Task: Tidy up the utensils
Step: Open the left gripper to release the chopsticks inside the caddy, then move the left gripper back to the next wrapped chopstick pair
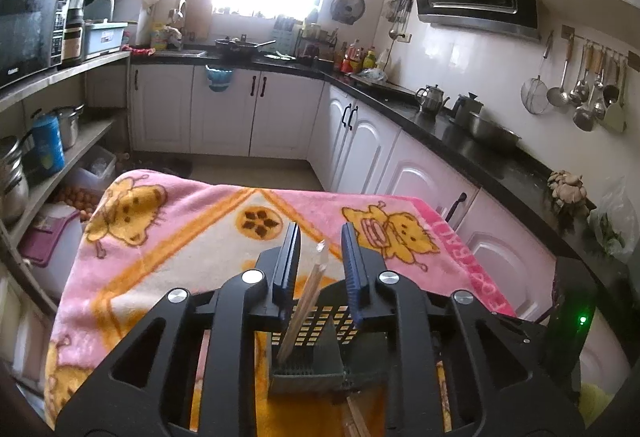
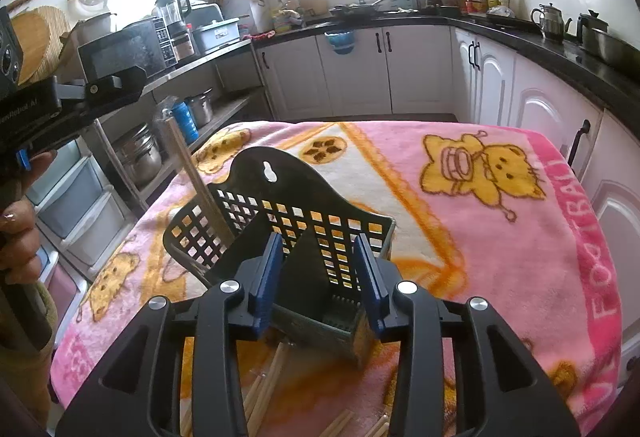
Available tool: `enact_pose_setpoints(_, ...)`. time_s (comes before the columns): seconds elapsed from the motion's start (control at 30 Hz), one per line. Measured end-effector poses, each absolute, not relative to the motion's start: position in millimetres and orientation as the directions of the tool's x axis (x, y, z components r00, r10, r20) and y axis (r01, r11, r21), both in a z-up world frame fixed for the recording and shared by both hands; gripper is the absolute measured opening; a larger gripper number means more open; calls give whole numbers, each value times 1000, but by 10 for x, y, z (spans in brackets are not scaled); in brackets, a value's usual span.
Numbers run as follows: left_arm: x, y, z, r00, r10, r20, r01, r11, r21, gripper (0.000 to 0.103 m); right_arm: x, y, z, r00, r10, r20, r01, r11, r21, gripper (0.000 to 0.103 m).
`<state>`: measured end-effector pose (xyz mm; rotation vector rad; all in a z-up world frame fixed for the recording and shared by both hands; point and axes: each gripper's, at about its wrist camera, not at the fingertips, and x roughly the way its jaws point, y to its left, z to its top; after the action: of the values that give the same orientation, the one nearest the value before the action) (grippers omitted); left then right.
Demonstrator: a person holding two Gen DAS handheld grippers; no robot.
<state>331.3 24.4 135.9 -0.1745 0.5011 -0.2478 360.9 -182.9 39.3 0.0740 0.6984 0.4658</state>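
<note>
A black perforated utensil holder (image 2: 280, 221) stands on the pink cartoon blanket (image 2: 460, 245). A wrapped pair of chopsticks (image 2: 200, 185) leans in its left compartment. In the left wrist view the same chopsticks (image 1: 306, 301) rise from the holder (image 1: 312, 357) between the fingers of my left gripper (image 1: 320, 253), which is open and not touching them. My right gripper (image 2: 320, 261) is open just above the holder's right compartment, empty. Several loose chopsticks (image 2: 268, 385) lie on the blanket below the right gripper.
The blanket (image 1: 180, 245) covers a small table in a kitchen. White cabinets with a black counter (image 1: 460, 133) run along the right and back. Shelves with pots (image 2: 140, 153) stand at the left. The person's left hand and gripper body (image 2: 36, 125) show at the left edge.
</note>
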Motion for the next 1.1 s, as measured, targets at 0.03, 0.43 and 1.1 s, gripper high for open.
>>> enact_pose_setpoints(0.03, 3311, 246, 1351, 848, -275, -454, 190, 956, -225, 19, 3607, -1831, 394, 669, 436, -602, -387, 896, 218, 38)
enact_pose_setpoints(0.43, 3186, 291, 1266, 836, -268, -478, 175, 957, -232, 46, 3475, -1912, 472, 691, 426, -584, -380, 901, 208, 51)
enact_pose_setpoints(1.1, 2653, 330, 1070, 828, -245, -505, 157, 965, -212, 89, 3003, -2022, 610, 722, 419, -550, -378, 905, 193, 67)
